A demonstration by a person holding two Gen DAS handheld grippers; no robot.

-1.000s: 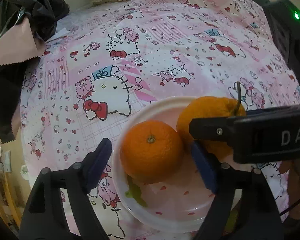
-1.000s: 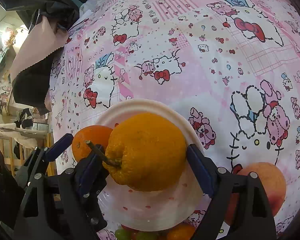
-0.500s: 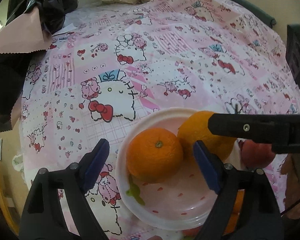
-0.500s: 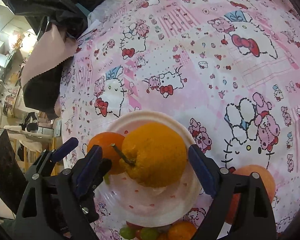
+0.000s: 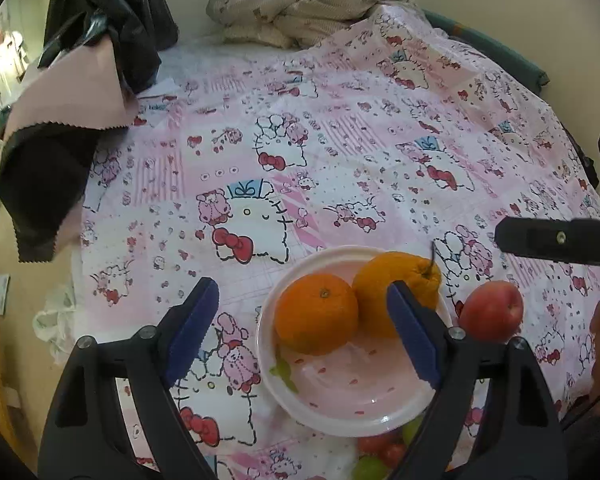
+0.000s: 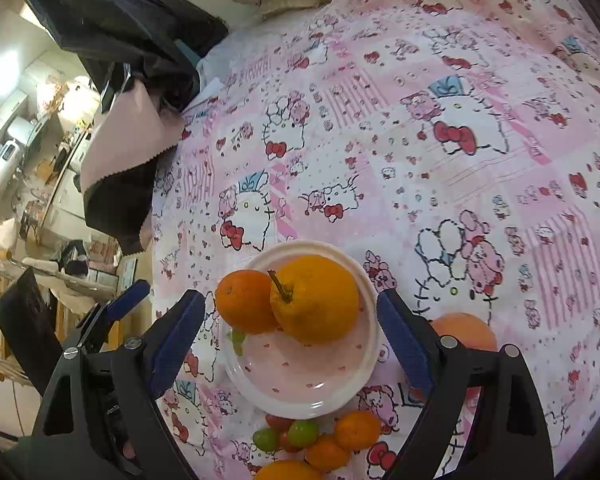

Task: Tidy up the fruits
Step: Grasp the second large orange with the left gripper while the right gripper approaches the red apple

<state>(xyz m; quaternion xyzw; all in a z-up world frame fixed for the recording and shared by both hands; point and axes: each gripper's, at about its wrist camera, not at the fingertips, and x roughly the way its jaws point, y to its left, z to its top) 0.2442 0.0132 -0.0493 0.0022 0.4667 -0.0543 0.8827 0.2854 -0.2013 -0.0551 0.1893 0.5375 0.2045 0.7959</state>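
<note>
A white plate (image 5: 342, 420) (image 6: 300, 402) on the pink cartoon cloth holds a round orange (image 5: 316, 313) (image 6: 244, 301) and a larger stemmed orange (image 5: 394, 284) (image 6: 316, 298), touching each other. A green grape (image 6: 238, 340) lies by them. My left gripper (image 5: 300, 332) is open and empty above the plate's left part. My right gripper (image 6: 290, 340) is open and empty above the plate. A peach (image 5: 491, 311) (image 6: 464, 330) lies right of the plate. Small oranges (image 6: 342, 440) and red and green grapes (image 6: 286, 434) lie in front of it.
A black and pink jacket (image 5: 60, 92) (image 6: 120, 120) hangs over the cloth's far left edge. A bunched blanket (image 5: 300, 4) lies at the back. The cloth (image 5: 340, 152) stretches beyond the plate. The right gripper's finger (image 5: 556, 240) crosses the left wrist view at right.
Both grippers have pulled back and up from the plate. The right gripper, which stood around the stemmed orange, is now clear of it. The peach and loose fruit have come into view.
</note>
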